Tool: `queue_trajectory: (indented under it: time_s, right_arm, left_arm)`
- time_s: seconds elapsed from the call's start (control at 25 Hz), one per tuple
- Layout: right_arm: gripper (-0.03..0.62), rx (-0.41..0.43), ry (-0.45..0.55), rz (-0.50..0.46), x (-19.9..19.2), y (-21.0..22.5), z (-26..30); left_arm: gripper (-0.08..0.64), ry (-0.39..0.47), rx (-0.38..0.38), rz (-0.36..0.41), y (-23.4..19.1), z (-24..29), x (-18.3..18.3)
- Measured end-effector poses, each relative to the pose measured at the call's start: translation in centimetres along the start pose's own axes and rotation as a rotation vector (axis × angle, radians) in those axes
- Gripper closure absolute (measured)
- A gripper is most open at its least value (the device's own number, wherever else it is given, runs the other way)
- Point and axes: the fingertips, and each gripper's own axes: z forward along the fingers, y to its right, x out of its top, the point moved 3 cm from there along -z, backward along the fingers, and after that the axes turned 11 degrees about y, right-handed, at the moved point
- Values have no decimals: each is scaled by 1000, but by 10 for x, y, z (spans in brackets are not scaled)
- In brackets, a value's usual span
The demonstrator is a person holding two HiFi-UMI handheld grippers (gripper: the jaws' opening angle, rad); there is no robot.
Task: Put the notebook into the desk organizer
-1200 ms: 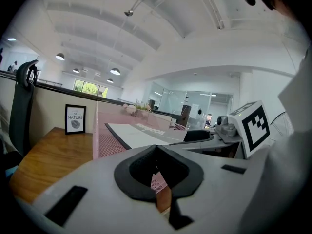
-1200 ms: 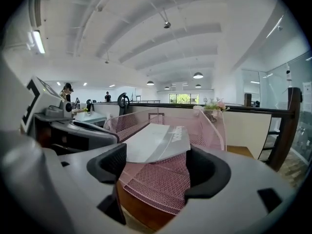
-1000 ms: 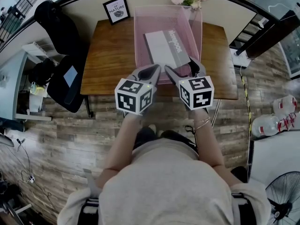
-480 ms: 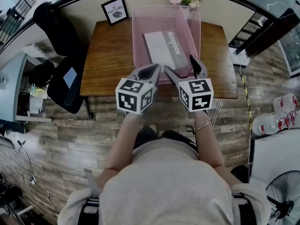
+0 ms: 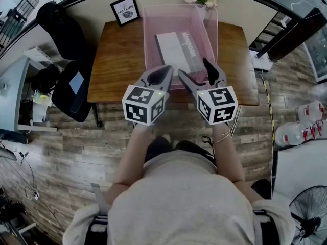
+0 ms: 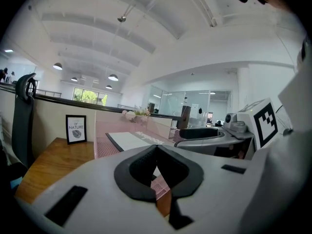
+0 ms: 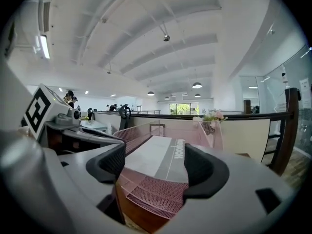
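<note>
- "Notebook" printed along the grey band of the notebook (image 5: pixel 176 47), lying flat inside the pink mesh desk organizer (image 5: pixel 149 40), upper centre of the head view, on the table (image 5: pixel 117 60).
- "OF NATURE" readable on the framed picture (image 5: pixel 125 10), upper left.
- Left hand-held gripper (image 5: pixel 164 70) at frame centre, pointing at the desk organizer's near edge, jaws together, nothing between.
- Right hand-held gripper (image 5: pixel 193 67) just beside it, jaws wide and closing, empty, with the notebook visible beyond the gap.
</note>
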Motion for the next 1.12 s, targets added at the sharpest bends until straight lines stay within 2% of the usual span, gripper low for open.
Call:
queue_trajectory:
  time_s: [0.28, 0.4, 0.56, 0.8, 1.12]
  right_arm:
    - [315, 47, 46, 22, 12, -10, -9]
    - [398, 66, 77, 28, 16, -13, -14]
    - [440, 73, 96, 35, 18, -15, -20]
    - [576, 83, 141, 32, 21, -18, -28]
    - [581, 143, 119, 62, 11, -29, -33]
  left_arm:
    - [546, 26, -23, 30, 8, -6, 4]
    - [546, 45, -34, 52, 14, -8, 8]
    - [546, 51, -58, 68, 22, -10, 8]
    - [546, 66, -77, 79, 32, -11, 10]
    - [546, 50, -90, 54, 44, -12, 5]
